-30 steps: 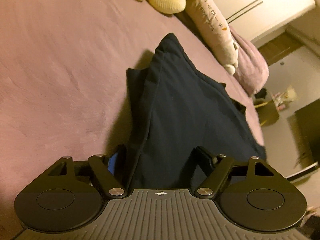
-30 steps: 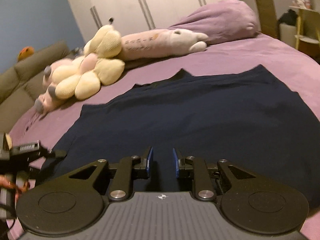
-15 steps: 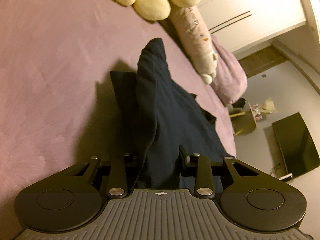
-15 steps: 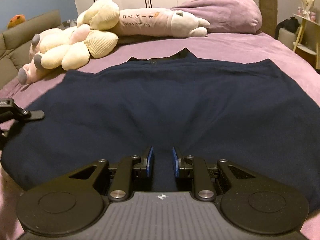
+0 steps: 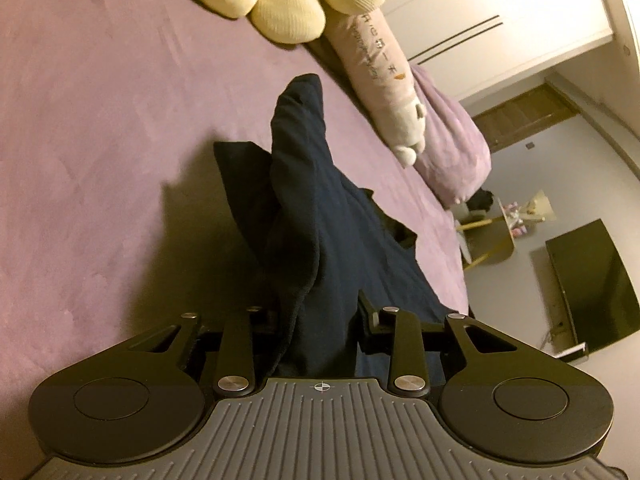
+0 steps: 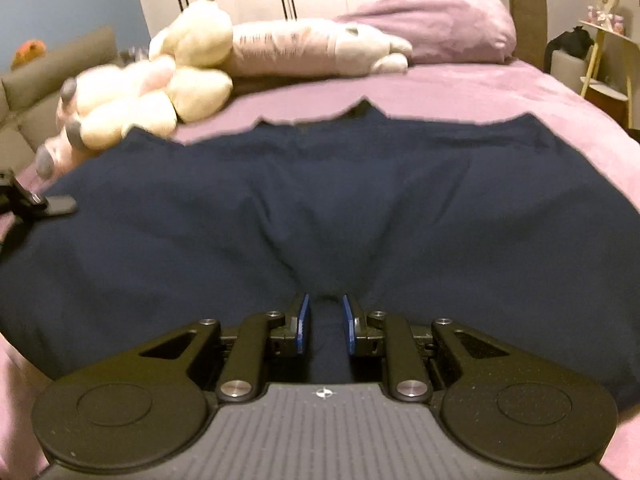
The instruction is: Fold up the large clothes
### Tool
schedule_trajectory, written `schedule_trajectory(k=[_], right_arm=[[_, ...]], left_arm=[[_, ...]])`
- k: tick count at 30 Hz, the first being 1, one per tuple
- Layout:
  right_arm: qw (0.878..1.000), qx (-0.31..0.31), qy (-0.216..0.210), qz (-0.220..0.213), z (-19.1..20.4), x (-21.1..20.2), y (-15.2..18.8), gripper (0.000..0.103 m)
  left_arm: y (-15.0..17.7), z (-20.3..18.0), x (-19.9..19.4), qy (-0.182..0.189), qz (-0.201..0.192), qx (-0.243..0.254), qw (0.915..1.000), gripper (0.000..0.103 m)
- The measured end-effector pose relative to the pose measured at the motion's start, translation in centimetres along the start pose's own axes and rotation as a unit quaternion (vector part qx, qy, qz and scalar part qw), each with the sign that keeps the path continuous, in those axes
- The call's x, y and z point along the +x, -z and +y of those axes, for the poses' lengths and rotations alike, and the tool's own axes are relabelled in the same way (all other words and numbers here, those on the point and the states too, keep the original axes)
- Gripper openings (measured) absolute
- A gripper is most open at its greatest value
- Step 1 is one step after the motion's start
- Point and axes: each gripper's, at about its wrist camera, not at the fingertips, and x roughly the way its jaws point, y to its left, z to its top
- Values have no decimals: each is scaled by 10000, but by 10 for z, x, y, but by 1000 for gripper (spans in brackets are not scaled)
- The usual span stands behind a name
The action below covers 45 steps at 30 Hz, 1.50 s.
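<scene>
A large dark navy garment (image 6: 320, 200) lies spread on a purple bed (image 6: 480, 88). My right gripper (image 6: 325, 320) is shut on a bunched fold of the garment at its near hem; the blue pads (image 6: 304, 320) pinch the cloth. My left gripper (image 5: 316, 316) is shut on the garment's edge (image 5: 304, 200) and holds it lifted above the bed, so the cloth hangs in a ridge; its pads are hidden by fabric. The left gripper also shows at the left edge of the right wrist view (image 6: 36, 204).
Cream and pink plush toys (image 6: 160, 92) and a long pink plush pillow (image 6: 312, 48) lie at the head of the bed with a purple pillow (image 6: 440, 24). White wardrobes stand behind. A side table (image 5: 492, 232) and a dark TV stand (image 5: 588, 284) stand beside the bed.
My left gripper has closed on the garment's edge and lifted it into a ridge. My right gripper has stayed pinched on the hem, and cloth now bunches between its pads.
</scene>
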Motion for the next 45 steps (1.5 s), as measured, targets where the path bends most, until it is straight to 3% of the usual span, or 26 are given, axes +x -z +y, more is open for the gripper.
schedule_trajectory(k=[2,5,9,14,20,23,25,27,31,35,38,42,45], right_arm=[[10000,-9,-77,-59,2,-3,6,18],[9990,83,-191,403,-5,16,14,18],[9960,559,-492,484,-20,14,0,18],[9900,1219,-709,103,-45,-14,3,19],[9845,1594,-618,-395,-82,-49,2,19],[9813,1797,-457,-512,-105,-57,3,19],[9797,1889,-335,-575,-119,-62,4,19],[9777,1985,-231,-651,-132,-69,5,19],[9720,2152,-103,-940,-151,-86,2,20],[9654,2245,-465,-1244,-159,-90,-20,21],[9621,2280,-809,-1256,-158,-77,-39,21],[9613,2351,-1096,-932,-160,-48,-50,21],[9756,2066,-644,-360,-157,-25,-41,20]], left_arm=[[0,-7,1,25,43,23,10000,34],[1,-23,-1,147,80,51,9998,33],[-1,-53,0,395,134,-35,9991,33],[8,-106,24,831,303,17,9961,34],[52,-167,105,1116,822,653,9882,37],[83,-177,152,1095,1070,948,9837,44],[100,-177,175,1214,1140,1057,9804,64],[117,-176,192,1384,1150,1161,9768,71],[134,-183,189,1380,859,1735,9713,75],[134,-172,176,1613,693,1382,9747,78],[140,-170,172,1710,672,1447,9723,78],[143,-170,163,1669,683,1533,9716,78],[133,-173,151,1659,729,1370,9738,78]])
